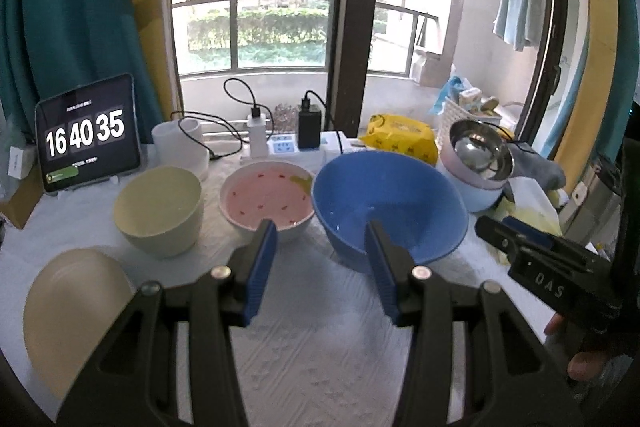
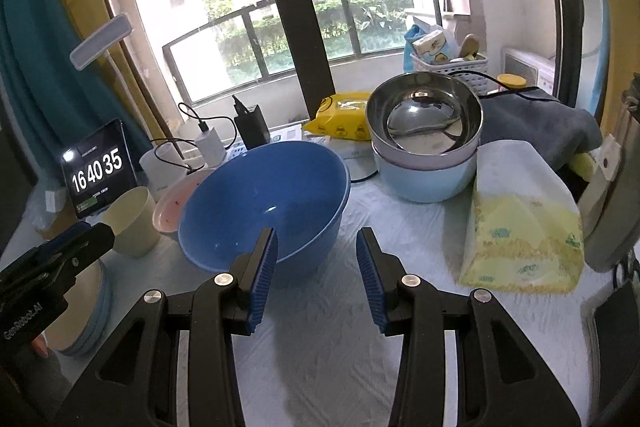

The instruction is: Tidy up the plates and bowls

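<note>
A large blue bowl [image 1: 390, 205] [image 2: 264, 199] stands mid-table. Left of it are a pink bowl [image 1: 267, 198] [image 2: 176, 201] and a pale green bowl [image 1: 159, 209] [image 2: 132, 221]. A stack of cream and blue plates [image 1: 72, 311] [image 2: 86, 315] lies at the near left. A steel bowl [image 1: 480, 149] [image 2: 424, 115] sits nested in a light blue bowl [image 1: 476, 193] [image 2: 426, 175] at the right. My left gripper [image 1: 320, 231] is open and empty, just short of the pink and blue bowls. My right gripper [image 2: 316, 239] is open and empty at the blue bowl's near right rim.
A tablet clock [image 1: 90, 135] stands at the back left, with a white cup [image 1: 180, 143], chargers and a power strip [image 1: 280, 147] behind the bowls. A yellow wipes pack [image 2: 344, 119], a tissue pack [image 2: 520, 223], a grey cloth [image 2: 536, 123] and a white basket [image 2: 452, 67] crowd the right.
</note>
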A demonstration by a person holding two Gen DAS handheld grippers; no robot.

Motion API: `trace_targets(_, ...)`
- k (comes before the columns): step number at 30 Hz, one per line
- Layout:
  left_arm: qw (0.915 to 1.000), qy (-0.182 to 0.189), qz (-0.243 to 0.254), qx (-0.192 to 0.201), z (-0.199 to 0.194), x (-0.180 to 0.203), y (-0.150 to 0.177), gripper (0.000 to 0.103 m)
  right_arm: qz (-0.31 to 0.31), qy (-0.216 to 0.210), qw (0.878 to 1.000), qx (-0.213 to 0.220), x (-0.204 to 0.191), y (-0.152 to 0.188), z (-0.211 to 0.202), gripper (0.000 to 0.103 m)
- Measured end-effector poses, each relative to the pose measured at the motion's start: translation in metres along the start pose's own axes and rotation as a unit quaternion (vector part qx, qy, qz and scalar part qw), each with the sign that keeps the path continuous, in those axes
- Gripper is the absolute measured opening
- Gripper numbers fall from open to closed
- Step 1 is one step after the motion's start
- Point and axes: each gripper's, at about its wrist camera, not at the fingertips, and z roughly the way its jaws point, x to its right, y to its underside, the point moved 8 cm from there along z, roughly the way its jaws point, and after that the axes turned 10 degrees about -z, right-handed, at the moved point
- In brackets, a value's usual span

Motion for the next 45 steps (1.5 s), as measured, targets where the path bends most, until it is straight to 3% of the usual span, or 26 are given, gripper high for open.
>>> trace_targets(8,0.9999,0.005,-0.003,-0.009,0.03,0.004,-0.005,0.048,0.006,-0.003,1.0,-0.009,0.005,-0.006,0.026,0.043)
trace_targets(24,0.9988,-0.01,0.016,-0.045,0.075,0.013,0.017,0.048,0.017,-0.001,0.999,-0.038,0.014,0.011,0.054,0.043)
trace_targets(34,0.9984,-0.011,0.042,-0.037,0.084,0.018,0.022,0.046,0.024,0.009,0.999,-0.037,0.018,0.018,0.059,0.043)
trace_targets(36,0.9979,-0.009,0.051,-0.04,0.086,0.02,0.025,0.038,0.026,0.004,0.999,-0.039,0.017,0.02,0.062,0.038)
trace_targets(38,0.9973,-0.006,0.057,-0.046,0.088,0.021,0.029,0.03,0.026,0.001,0.999,-0.044,0.015,0.023,0.064,0.023)
trace_targets(40,0.9967,-0.004,0.064,-0.048,0.088,0.023,0.033,0.025,0.022,0.001,0.999,-0.044,0.012,0.023,0.066,0.018)
trace_targets(45,0.9966,-0.001,0.061,-0.056,0.086,0.018,0.036,0.022,0.013,0.005,0.999,-0.033,0.008,0.021,0.06,0.016)
